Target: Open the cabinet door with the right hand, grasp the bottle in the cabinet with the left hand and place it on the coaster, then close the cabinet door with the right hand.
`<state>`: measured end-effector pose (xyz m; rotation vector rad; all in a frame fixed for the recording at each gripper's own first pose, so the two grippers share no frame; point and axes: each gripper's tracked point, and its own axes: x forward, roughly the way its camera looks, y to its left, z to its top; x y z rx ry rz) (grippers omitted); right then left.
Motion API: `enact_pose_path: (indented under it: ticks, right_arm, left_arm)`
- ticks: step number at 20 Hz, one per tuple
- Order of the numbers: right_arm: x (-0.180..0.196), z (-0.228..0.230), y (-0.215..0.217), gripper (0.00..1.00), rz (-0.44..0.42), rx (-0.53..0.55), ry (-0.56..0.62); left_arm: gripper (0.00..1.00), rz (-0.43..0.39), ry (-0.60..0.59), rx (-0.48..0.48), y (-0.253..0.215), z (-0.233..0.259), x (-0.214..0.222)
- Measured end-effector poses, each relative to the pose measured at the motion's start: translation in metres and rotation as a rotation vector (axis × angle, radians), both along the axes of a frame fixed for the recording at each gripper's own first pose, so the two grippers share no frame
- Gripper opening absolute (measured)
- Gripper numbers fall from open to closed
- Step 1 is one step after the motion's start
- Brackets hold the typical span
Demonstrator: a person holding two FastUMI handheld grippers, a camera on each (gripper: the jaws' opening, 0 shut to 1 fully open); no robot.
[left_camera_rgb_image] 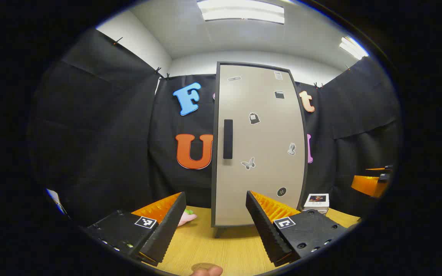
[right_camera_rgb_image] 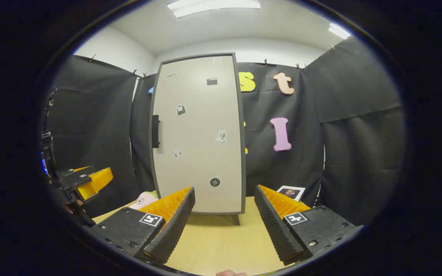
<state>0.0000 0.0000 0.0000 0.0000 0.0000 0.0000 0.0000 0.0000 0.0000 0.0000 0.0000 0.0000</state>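
The cabinet (left_camera_rgb_image: 261, 145) stands upright at the back of the wooden table, its beige door shut, with a black vertical handle (left_camera_rgb_image: 227, 138) on the door's left edge. The door hides whatever is inside. My left gripper (left_camera_rgb_image: 216, 201) is open, some way in front of the cabinet, nothing between its fingers. A round brown coaster (left_camera_rgb_image: 202, 265) lies at the table's near edge below it. In the right gripper view the same cabinet (right_camera_rgb_image: 200, 134) and handle (right_camera_rgb_image: 155, 131) face me, and my right gripper (right_camera_rgb_image: 225, 195) is open and empty, also short of the door.
A pink object (left_camera_rgb_image: 187, 218) lies on the table left of the cabinet. A small white box with a picture (left_camera_rgb_image: 316, 202) sits to the cabinet's right. The other gripper (right_camera_rgb_image: 86, 180) hovers at the far left of the right gripper view. Black cloth walls enclose the table (right_camera_rgb_image: 221, 241).
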Motion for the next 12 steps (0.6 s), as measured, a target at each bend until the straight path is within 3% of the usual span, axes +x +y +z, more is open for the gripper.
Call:
enact_pose_path:
  ticks: [1,12]
  right_arm:
    - [-0.0003,-0.0006,-0.0011,1.00,-0.002,-0.003,0.000]
    - [-0.0025,-0.0069,-0.0050,0.97,-0.018,0.035,0.018]
  left_arm:
    - [0.95,-0.004,-0.001,-0.001,-0.0015,-0.0003,0.0000]
    - [0.95,-0.034,0.010,0.004,-0.0078,-0.0060,-0.0015]
